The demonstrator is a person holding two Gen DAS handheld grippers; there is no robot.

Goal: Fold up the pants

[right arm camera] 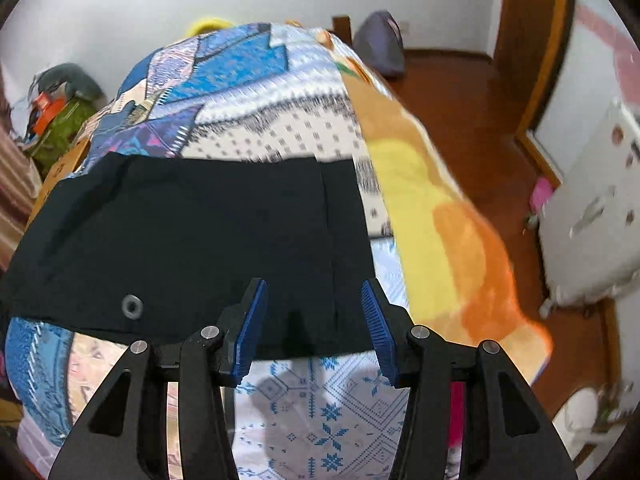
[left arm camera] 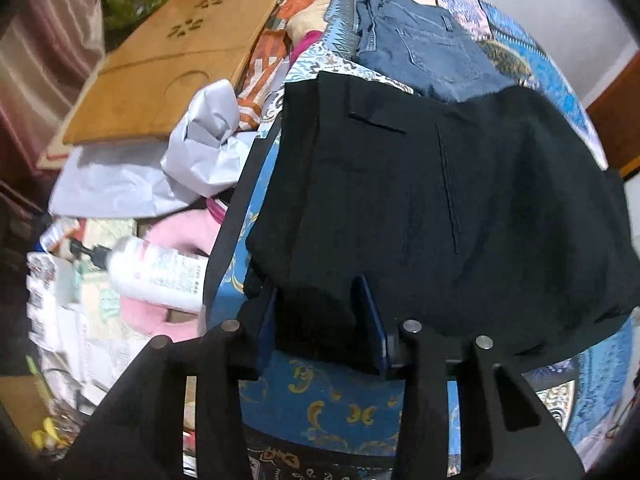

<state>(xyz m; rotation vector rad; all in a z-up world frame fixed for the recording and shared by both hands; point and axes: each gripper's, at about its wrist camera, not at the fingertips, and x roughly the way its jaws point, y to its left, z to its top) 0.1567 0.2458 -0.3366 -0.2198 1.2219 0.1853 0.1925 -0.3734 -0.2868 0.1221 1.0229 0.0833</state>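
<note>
Black pants point(left arm camera: 420, 200) lie folded on a patterned blue bedspread point(left arm camera: 328, 404); a welt pocket shows on top. They also show in the right wrist view point(right arm camera: 192, 236), with a metal eyelet near their near edge. My left gripper point(left arm camera: 320, 300) is open, its blue-padded fingers point(left arm camera: 370, 320) astride the near edge of the pants. My right gripper point(right arm camera: 314, 304) is open, its blue pads point(right arm camera: 252, 320) over the near right corner of the pants, holding nothing.
Folded blue jeans point(left arm camera: 424, 44) lie beyond the black pants. To the left are a cardboard box point(left arm camera: 168, 68), grey wrapping point(left arm camera: 160, 168), a white bottle point(left arm camera: 156, 272) and pink cloth. An orange-yellow blanket point(right arm camera: 440, 220) drapes the bed's right edge above a wooden floor point(right arm camera: 472, 92).
</note>
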